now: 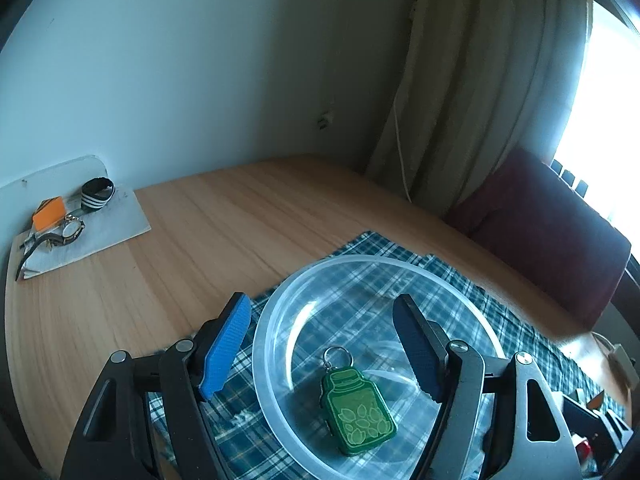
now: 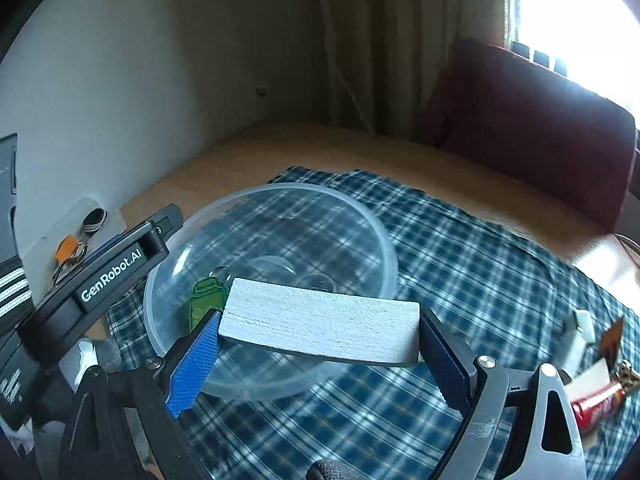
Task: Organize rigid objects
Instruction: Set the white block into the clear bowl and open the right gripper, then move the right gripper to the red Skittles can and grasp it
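Wood-grain table (image 1: pixel 208 232) carries a blue plaid cloth (image 2: pixel 460 248), its near edge cut off. On it stands a clear plastic bowl (image 1: pixel 280 312) holding a green jar-shaped keychain (image 1: pixel 358 412). The right gripper (image 2: pixel 320 344) clamps a white wooden block (image 2: pixel 320 324) that half hides the bowl. The left gripper (image 1: pixel 322 344) hangs released, jaws apart, over the bowl.

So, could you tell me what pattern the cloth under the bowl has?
The cloth is blue-and-white plaid, clearest in the right wrist view.
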The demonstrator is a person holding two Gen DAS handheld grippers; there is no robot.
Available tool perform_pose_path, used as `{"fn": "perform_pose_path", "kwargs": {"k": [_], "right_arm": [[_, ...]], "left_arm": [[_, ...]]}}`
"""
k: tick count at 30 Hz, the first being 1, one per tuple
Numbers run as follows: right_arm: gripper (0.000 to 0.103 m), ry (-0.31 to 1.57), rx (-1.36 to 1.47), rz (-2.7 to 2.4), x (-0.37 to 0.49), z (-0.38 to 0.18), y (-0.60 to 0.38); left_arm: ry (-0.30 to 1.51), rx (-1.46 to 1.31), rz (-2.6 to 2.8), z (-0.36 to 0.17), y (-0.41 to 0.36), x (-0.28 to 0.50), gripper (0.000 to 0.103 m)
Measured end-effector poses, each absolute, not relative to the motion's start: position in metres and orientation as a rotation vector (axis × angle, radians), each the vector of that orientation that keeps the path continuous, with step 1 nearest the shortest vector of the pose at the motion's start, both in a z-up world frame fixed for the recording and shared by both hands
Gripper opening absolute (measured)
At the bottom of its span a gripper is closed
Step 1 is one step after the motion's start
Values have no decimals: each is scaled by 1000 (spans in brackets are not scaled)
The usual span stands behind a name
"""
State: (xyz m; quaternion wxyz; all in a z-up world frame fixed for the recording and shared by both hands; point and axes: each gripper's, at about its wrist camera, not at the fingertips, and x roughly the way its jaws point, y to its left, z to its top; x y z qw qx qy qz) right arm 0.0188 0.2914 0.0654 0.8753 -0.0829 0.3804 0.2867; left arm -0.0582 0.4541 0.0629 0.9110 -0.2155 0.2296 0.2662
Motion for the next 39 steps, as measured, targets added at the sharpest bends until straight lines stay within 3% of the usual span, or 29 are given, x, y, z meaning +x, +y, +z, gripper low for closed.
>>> {"fn": "perform_pose_path", "kwargs": {"k": [8, 12, 39], "right_arm": [[96, 807, -188, 643, 22, 57, 306], [97, 810, -190, 653, 21, 55, 307], [98, 829, -68, 502, 8, 48, 230]], "left_arm": [[472, -459, 557, 63, 457, -58, 76], [470, -463, 556, 63, 457, -58, 87], [497, -446, 528, 61, 447, -52, 87]]}}
